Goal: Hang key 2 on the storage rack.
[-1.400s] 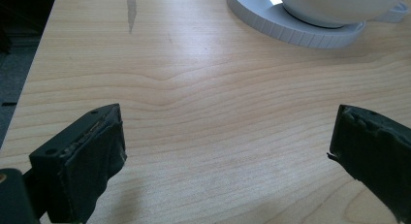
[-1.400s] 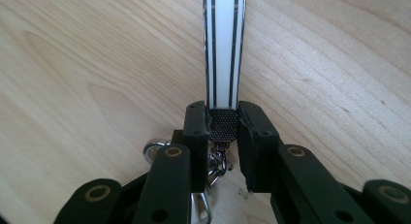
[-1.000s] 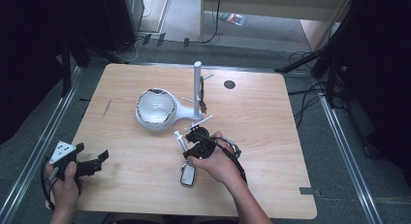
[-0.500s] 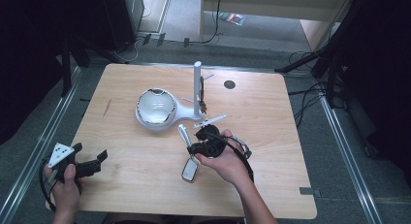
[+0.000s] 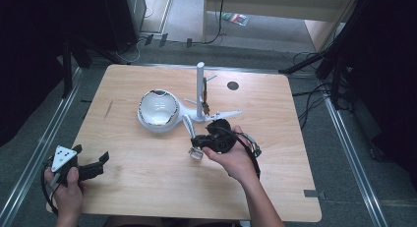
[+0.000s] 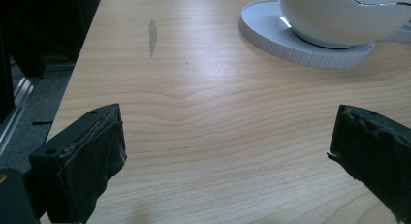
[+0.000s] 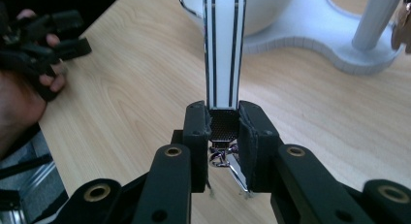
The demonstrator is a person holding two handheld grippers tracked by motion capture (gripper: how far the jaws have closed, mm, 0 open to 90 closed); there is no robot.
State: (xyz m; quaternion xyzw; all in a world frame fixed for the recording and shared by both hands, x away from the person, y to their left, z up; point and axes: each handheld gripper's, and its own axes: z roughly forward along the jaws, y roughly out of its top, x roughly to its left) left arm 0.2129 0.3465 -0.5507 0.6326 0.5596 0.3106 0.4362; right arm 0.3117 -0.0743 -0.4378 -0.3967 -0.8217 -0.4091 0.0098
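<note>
A white strap with two black stripes [image 7: 224,44] runs straight up from my right gripper [image 7: 224,124], which is shut on its dark mesh end; a metal clasp [image 7: 223,158] hangs below the jaws. In the high view the right gripper [image 5: 201,141] holds this strap [image 5: 189,125] above the table, just in front of the white stand's base [image 5: 216,114]. The stand has a bowl [image 5: 157,109] and an upright pole [image 5: 200,87] with a brown item [image 5: 205,97] hanging on it. My left gripper [image 5: 92,157] is open at the front left, with bare wood between its jaws [image 6: 228,151].
A black round hole [image 5: 233,85] sits in the tabletop behind the stand. A dark scratch [image 5: 108,110] marks the wood at the left. Cables and dark equipment stand on the floor around the table. The stand's ribbed base [image 6: 291,44] lies ahead of the left gripper.
My right hand has risen and moved toward the stand, carrying the strap up off the table. The left hand has stayed put.
</note>
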